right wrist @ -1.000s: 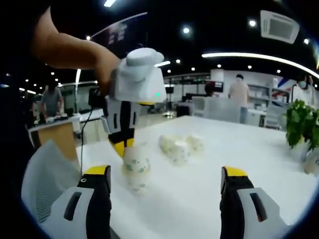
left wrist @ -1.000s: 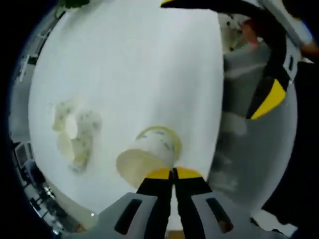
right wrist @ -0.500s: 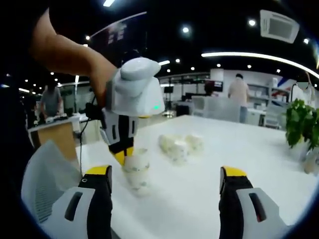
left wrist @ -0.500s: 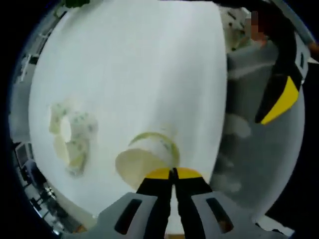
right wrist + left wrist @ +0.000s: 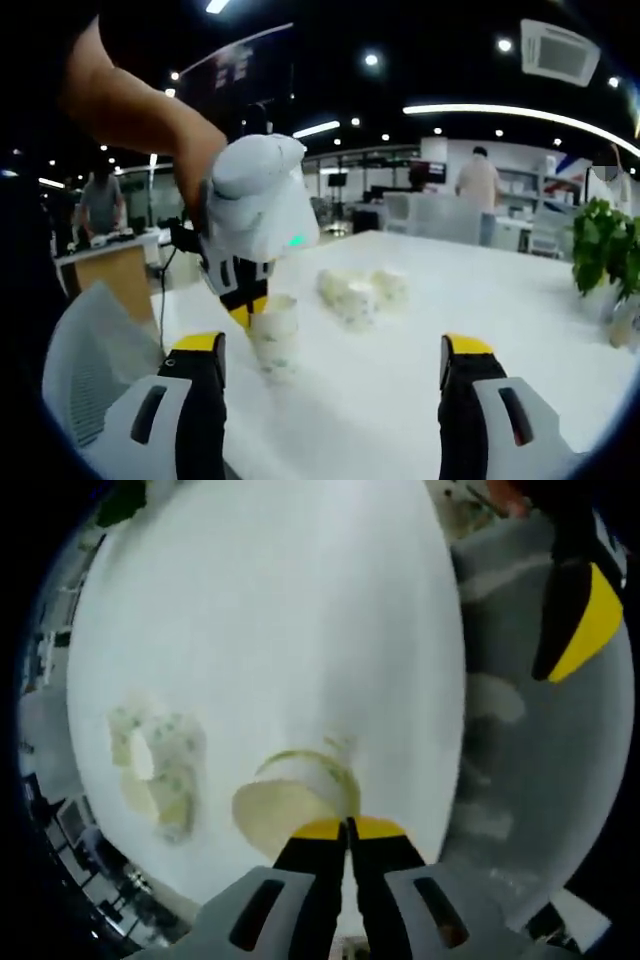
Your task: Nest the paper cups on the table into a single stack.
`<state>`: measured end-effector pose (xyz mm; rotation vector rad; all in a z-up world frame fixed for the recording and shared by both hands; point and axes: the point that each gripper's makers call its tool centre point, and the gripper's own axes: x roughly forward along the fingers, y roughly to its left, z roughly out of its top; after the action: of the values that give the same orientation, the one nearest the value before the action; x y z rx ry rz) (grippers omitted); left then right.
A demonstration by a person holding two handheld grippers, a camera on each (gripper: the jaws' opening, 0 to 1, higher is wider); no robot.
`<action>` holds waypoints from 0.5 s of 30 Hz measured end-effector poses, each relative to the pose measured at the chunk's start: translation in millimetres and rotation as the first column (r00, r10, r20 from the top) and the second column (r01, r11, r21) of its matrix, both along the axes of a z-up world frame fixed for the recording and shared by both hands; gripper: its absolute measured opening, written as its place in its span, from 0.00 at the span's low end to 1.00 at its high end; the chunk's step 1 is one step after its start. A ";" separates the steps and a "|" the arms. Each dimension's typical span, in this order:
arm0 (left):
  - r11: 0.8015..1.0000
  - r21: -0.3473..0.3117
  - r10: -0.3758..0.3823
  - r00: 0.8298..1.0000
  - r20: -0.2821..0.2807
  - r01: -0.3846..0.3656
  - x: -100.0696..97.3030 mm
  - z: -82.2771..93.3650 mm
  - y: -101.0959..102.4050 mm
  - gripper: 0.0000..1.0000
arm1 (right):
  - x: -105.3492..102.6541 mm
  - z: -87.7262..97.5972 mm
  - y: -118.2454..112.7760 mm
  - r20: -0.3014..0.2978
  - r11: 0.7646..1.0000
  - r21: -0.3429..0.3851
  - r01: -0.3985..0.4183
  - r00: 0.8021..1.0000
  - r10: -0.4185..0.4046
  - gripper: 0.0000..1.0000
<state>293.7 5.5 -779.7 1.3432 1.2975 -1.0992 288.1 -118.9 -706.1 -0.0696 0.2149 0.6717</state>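
My left gripper (image 5: 347, 826) is shut on the rim of a white paper cup with a green print (image 5: 296, 798), near the table's edge. In the right gripper view this cup (image 5: 273, 335) stands upright on the white table (image 5: 420, 380), with the left gripper (image 5: 247, 312) above it in a person's hand. Further back, several more cups (image 5: 362, 288) lie in a loose cluster, which the left gripper view has to the left of the held cup (image 5: 155, 770). My right gripper (image 5: 330, 365) is open and holds nothing, low over the near part of the table.
A green plant (image 5: 605, 250) stands at the table's far right. A pale chair back (image 5: 95, 335) sits off the table's left edge. The right gripper's yellow tip (image 5: 585, 620) hangs beyond the table edge. People and desks fill the room behind.
The left gripper has tipped further over and brought its cup down from a tilt to upright on the table. The right gripper has stayed where it was, open.
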 end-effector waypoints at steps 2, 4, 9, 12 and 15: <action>1.000 -0.006 0.000 1.000 -0.011 0.000 -5.0 -2.9 -1.5 0.00 | 0.0 0.1 -0.1 0.000 1.000 0.001 0.000 1.000 0.000 0.86; 1.000 -0.002 -0.011 1.000 -0.009 0.011 -7.7 -5.8 -2.3 0.00 | 0.1 0.0 -0.6 0.000 1.000 0.000 0.002 1.000 -0.002 0.86; 1.000 -0.014 -0.020 1.000 0.000 0.020 -7.8 -7.2 -6.5 0.01 | 0.1 -0.1 -0.4 0.000 1.000 0.000 0.002 1.000 -0.002 0.86; 1.000 -0.016 -0.025 1.000 0.009 0.025 -6.1 -6.9 -6.6 0.03 | 0.2 -0.2 -0.4 -0.001 1.000 0.000 0.002 1.000 -0.002 0.86; 1.000 -0.030 -0.001 1.000 0.024 0.002 -1.6 -5.6 -5.1 0.10 | 0.2 0.1 -0.3 0.001 1.000 0.000 0.001 1.000 -0.001 0.86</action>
<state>292.1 0.4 -785.3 1.3314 1.2582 -1.0966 288.3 -119.3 -706.0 -0.0699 0.2144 0.6708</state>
